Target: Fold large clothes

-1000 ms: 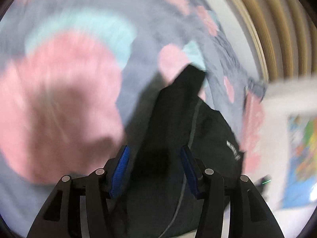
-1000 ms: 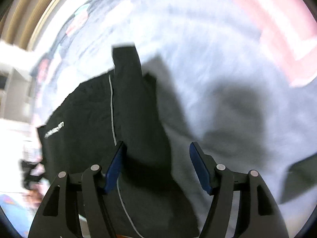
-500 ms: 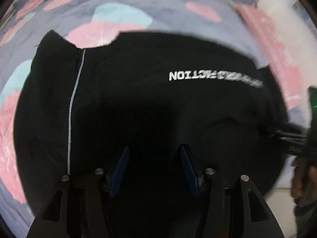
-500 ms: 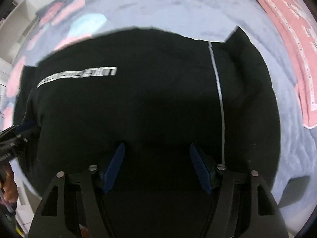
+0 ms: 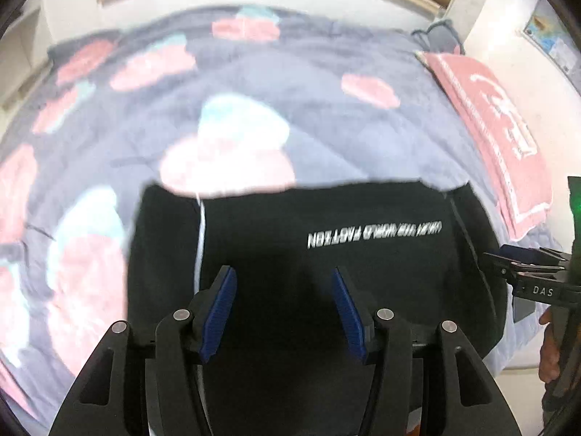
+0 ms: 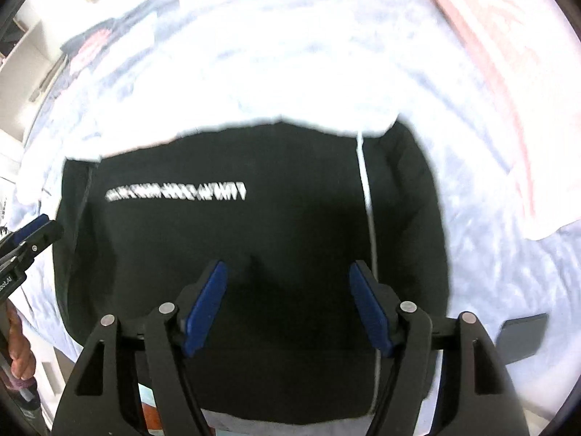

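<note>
Left wrist view shows the bed [image 5: 326, 134] first, its grey blanket patterned with pink and mint blotches, and on it the black garment [image 5: 326, 261], which I take as my landmark. It lies spread flat on the blanket's near part, filling the lower middle of the view, with a line of white lettering [image 5: 374, 234] upside down across it and a thin white stripe [image 5: 199, 239] running down near its left edge. Beyond the garment's far right corner lies a pink cloth [image 5: 497, 134] with white print, along the bed's edge. My left hand-held gripper [image 5: 283, 312] hangs over the garment's near part with its blue-padded jaws wide apart and nothing between them; whether the tips touch the fabric I cannot tell. Just off the garment's right edge my right hand-held gripper [image 5: 523, 265] shows side-on. In the right wrist view the blanket [image 6: 254, 65] is washed out almost white, and the garment [image 6: 254, 225] again fills the middle, lettering [image 6: 176, 192] toward its left, stripe [image 6: 366, 196] toward its right. My right hand-held gripper [image 6: 290, 309] is over the garment's near part, jaws spread, holding nothing. At the garment's left edge the tip of my left one [image 6: 32, 232] appears. Right of the garment's near corner a small dark grey flat thing [image 6: 523, 338] lies on the blanket.
</note>
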### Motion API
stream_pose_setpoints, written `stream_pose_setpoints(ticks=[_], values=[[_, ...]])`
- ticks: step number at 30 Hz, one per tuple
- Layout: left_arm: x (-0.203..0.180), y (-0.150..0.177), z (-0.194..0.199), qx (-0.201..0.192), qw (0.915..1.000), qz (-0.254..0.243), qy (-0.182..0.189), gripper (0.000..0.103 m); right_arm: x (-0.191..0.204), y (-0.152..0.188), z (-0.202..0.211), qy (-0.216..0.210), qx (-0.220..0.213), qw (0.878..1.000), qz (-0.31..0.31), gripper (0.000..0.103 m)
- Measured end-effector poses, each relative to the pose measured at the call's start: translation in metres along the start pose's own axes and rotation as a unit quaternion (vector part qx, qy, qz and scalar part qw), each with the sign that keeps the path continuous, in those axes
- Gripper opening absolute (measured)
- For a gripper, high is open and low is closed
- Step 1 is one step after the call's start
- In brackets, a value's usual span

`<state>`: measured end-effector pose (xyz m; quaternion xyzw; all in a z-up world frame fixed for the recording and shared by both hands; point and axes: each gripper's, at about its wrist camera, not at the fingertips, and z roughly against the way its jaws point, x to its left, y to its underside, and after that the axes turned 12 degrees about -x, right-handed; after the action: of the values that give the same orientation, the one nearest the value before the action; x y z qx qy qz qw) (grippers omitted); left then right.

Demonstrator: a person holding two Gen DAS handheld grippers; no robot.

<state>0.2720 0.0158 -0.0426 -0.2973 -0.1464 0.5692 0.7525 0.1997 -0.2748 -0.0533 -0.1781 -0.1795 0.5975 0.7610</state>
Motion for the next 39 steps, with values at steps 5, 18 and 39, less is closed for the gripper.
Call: stream_pose_setpoints(ticks=[5, 18, 39], values=[[-0.007, -0.027, 0.053, -0.048, 0.9988, -0.003, 0.002, 0.057, 0.018, -0.027, 0.047, -0.005, -0.035, 0.999, 0.007, 0.074], [-0.042, -0.068, 0.108, -0.067, 0.9965, 0.019, -0.047, 0.067, 0.07, -0.052, 0.136, 0.014, -0.122, 0.992, 0.02, 0.08], [-0.042, -0.048, 0.1, -0.067, 0.9885, -0.022, -0.134, 0.067, 0.077, -0.033, 0.112, -0.009, -0.083, 0.997, 0.007, 0.081]])
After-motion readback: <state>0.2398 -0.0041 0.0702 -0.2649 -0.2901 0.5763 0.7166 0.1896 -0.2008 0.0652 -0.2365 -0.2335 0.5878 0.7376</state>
